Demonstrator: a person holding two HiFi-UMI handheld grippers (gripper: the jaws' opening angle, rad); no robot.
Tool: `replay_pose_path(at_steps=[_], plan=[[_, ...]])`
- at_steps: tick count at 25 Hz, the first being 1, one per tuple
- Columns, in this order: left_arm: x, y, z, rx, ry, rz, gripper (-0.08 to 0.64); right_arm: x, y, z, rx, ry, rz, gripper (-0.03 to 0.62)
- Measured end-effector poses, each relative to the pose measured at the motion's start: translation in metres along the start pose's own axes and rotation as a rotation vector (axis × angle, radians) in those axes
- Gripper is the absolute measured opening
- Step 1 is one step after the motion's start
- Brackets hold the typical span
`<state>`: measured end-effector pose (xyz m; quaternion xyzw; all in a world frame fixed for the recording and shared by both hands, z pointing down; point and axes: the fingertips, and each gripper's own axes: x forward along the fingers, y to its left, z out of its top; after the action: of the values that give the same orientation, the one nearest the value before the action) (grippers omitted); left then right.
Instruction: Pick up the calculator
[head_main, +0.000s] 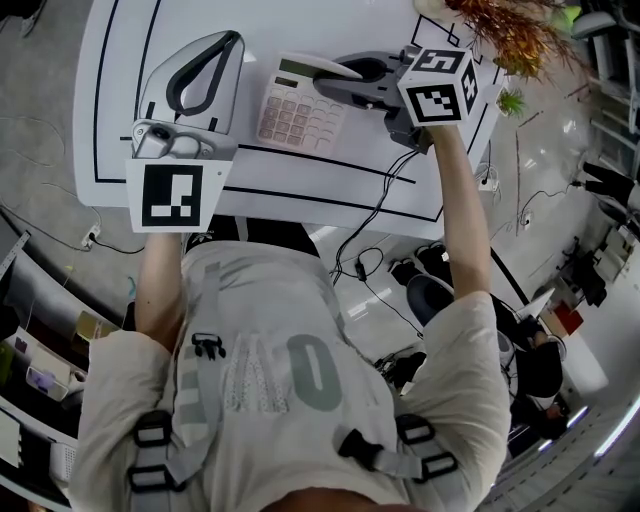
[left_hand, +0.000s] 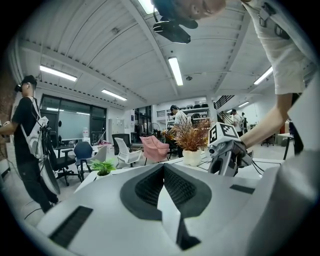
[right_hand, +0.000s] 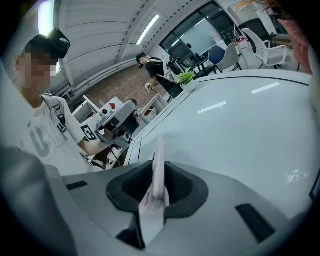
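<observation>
The right gripper (head_main: 336, 71) reaches in from the table's right side. Its jaws are clamped on the calculator (head_main: 298, 108) at the far right corner, beside the display. In the right gripper view the calculator (right_hand: 159, 156) shows edge-on as a thin pale strip pinched between the dark pads (right_hand: 176, 186). The calculator sits at the middle of the white table (head_main: 300, 178), keys up, between the two grippers. Whether it still rests on the surface I cannot tell. The left gripper (head_main: 233, 42) lies near the table's left edge, just beside the calculator and apart from it. Its curved jaws meet at the tips with nothing between them. A dried plant (head_main: 510, 30) stands at the far right corner. A black cable (head_main: 375, 212) hangs over the near edge.
</observation>
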<state>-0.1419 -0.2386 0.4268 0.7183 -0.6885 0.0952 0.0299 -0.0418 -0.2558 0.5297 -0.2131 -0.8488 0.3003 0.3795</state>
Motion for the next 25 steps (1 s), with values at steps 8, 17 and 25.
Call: replay_pose_path(at_steps=[8, 17, 25], plan=[[-0.004, 0.010, 0.020, 0.012, -0.036, 0.040, 0.020, -0.004, 0.009, 0.009, -0.037, -0.007, -0.021, 0.080], [-0.041, 0.012, 0.065, 0.071, -0.104, 0.070, 0.020, -0.019, 0.038, 0.032, -0.105, -0.067, -0.180, 0.078], [-0.067, 0.021, 0.121, 0.232, -0.157, 0.083, 0.020, -0.069, 0.088, 0.101, -0.187, -0.291, -0.442, 0.077]])
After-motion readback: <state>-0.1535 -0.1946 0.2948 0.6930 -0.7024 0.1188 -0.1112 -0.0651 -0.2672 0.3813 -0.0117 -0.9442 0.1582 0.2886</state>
